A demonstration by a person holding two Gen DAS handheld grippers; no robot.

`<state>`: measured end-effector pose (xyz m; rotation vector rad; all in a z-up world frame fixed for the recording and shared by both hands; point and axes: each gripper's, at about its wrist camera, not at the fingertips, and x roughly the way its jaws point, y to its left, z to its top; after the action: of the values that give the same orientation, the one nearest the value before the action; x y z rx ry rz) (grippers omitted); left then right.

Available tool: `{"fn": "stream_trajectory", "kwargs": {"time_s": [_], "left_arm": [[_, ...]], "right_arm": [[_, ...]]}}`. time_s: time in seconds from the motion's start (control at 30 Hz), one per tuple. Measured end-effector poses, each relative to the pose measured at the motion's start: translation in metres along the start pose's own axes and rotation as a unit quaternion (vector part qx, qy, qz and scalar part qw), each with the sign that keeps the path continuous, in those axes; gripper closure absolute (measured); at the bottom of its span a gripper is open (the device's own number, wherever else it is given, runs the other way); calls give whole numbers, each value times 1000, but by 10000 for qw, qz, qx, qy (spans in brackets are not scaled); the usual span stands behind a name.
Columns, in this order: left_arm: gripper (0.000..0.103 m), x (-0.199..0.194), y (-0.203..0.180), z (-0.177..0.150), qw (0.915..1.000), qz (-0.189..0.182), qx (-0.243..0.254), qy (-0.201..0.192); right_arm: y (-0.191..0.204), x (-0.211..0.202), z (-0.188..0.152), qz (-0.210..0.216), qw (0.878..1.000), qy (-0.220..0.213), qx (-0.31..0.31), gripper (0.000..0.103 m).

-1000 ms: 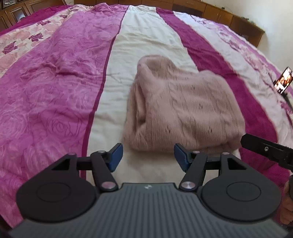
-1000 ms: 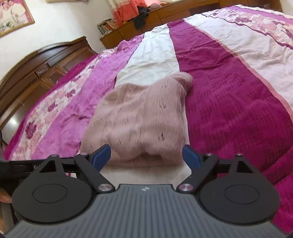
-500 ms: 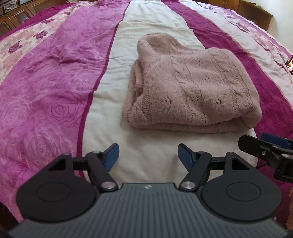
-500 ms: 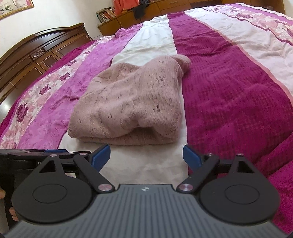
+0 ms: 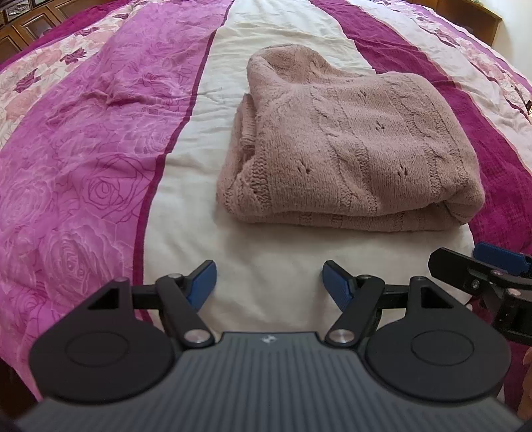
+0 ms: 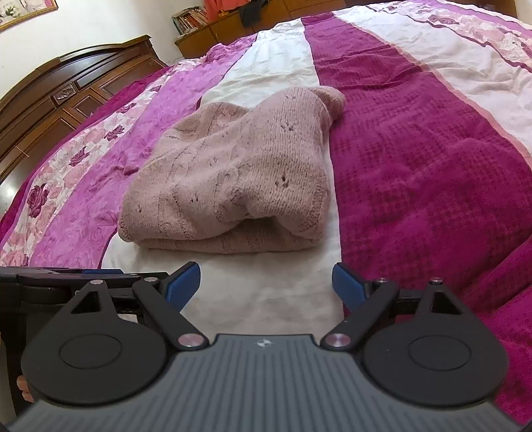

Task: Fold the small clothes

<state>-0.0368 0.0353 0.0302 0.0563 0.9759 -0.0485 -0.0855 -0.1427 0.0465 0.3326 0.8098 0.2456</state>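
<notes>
A dusty-pink cable-knit sweater [image 5: 349,149] lies folded into a thick rectangle on the white stripe of the bedspread; the right wrist view shows the same sweater [image 6: 232,179] from its other side. My left gripper [image 5: 269,285] is open and holds nothing, hovering over bare bedspread a short way in front of the sweater's near edge. My right gripper [image 6: 266,289] is open too, also short of the sweater and apart from it. In the left wrist view the right gripper's black arm with a blue pad [image 5: 498,256] juts in from the right edge.
The bedspread [image 5: 99,149] has magenta, rose-print and white stripes and fills most of both views. A dark wooden headboard [image 6: 66,93] stands at the left in the right wrist view, with low wooden cabinets [image 6: 212,30] and books beyond the bed.
Both grippers have drawn back from the sweater, which was at their fingertips a second ago. The folded sweater itself has stayed put.
</notes>
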Motion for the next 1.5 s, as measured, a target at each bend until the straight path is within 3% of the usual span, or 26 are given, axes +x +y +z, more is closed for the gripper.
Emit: {"fn": "stream_trajectory", "kwargs": {"time_s": [1.5], "left_arm": [[31, 0, -5, 0, 9999, 68, 126, -15]], "right_arm": [[0, 3, -1, 39, 10000, 21, 8, 12]]}}
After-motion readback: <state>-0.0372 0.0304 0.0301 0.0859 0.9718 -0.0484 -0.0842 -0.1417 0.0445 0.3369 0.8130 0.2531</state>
